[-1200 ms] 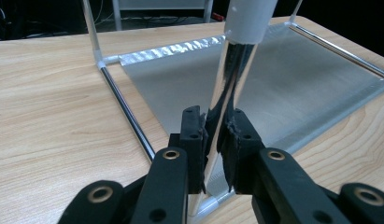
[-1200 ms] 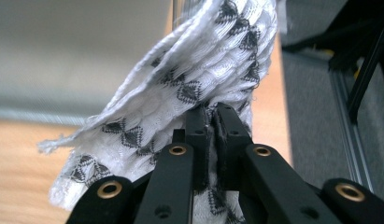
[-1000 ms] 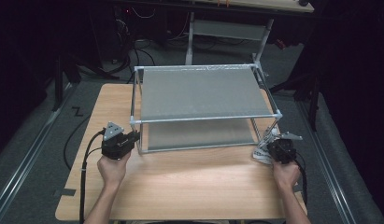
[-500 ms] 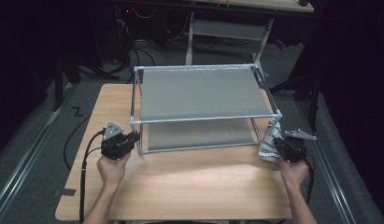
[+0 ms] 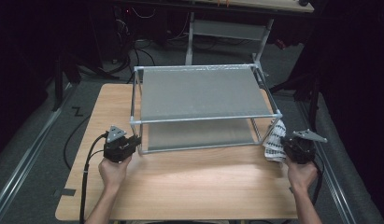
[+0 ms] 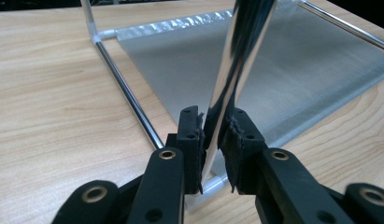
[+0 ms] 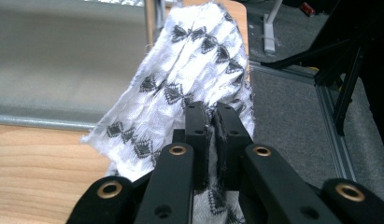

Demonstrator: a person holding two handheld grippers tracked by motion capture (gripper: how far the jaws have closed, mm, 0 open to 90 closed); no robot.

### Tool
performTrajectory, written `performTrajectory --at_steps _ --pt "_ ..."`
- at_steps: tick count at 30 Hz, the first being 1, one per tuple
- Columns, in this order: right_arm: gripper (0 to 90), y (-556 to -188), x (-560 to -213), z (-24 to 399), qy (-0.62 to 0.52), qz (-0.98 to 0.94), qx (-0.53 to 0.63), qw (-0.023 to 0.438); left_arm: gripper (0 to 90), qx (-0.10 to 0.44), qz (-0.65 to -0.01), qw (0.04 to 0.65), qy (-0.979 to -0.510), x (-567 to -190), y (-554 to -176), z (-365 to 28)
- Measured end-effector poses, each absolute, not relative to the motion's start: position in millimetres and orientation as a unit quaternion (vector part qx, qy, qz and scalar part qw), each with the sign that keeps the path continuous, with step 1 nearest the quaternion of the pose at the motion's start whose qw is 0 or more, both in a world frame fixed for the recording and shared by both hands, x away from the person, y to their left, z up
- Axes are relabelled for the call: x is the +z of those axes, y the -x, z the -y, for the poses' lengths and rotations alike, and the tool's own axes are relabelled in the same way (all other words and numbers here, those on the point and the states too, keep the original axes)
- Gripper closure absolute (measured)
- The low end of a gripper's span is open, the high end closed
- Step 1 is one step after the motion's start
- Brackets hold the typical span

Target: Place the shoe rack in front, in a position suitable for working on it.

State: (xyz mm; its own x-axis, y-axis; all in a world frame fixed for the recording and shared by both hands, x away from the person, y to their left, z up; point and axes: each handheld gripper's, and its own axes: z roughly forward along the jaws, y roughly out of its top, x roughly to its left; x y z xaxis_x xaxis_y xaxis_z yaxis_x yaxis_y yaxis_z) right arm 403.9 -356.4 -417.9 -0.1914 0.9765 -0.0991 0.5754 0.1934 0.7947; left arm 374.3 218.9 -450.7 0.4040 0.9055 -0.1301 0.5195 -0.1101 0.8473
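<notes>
Two tiers of grey shelving make up the rack (image 5: 201,93) standing on the wooden table (image 5: 180,182), and both look bare, so the main work seems still ahead. At the rack's near left corner the left gripper (image 6: 216,133) has its jaws narrowed around the upright post (image 6: 236,60); they have just been easing apart a little, with the post between the pads, which reads as bracing the frame. At the near right corner the right gripper (image 7: 210,123) is clamped tight on a white cloth with dark patterning (image 7: 189,70), held up off the table just beside the rack's right post. Picking up looks done; placing the cloth, perhaps onto a shelf, remains.
</notes>
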Motion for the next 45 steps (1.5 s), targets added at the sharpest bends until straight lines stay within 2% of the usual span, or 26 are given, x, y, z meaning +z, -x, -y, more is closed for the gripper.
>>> performTrajectory --at_steps 8,39,45 --pt "85.6 -395 -410 361 -0.548 -0.697 0.324 0.330 77.8 0.214 -0.503 0.439 -0.713 -456 -375 -219" --pt "85.8 -370 -315 355 -0.484 -0.687 0.374 0.392 78.9 0.218 -0.498 0.435 -0.717 -456 -375 -219" --pt "85.8 -374 -303 344 -0.472 -0.694 0.383 0.387 79.0 0.218 -0.498 0.435 -0.718 -456 -375 -219"
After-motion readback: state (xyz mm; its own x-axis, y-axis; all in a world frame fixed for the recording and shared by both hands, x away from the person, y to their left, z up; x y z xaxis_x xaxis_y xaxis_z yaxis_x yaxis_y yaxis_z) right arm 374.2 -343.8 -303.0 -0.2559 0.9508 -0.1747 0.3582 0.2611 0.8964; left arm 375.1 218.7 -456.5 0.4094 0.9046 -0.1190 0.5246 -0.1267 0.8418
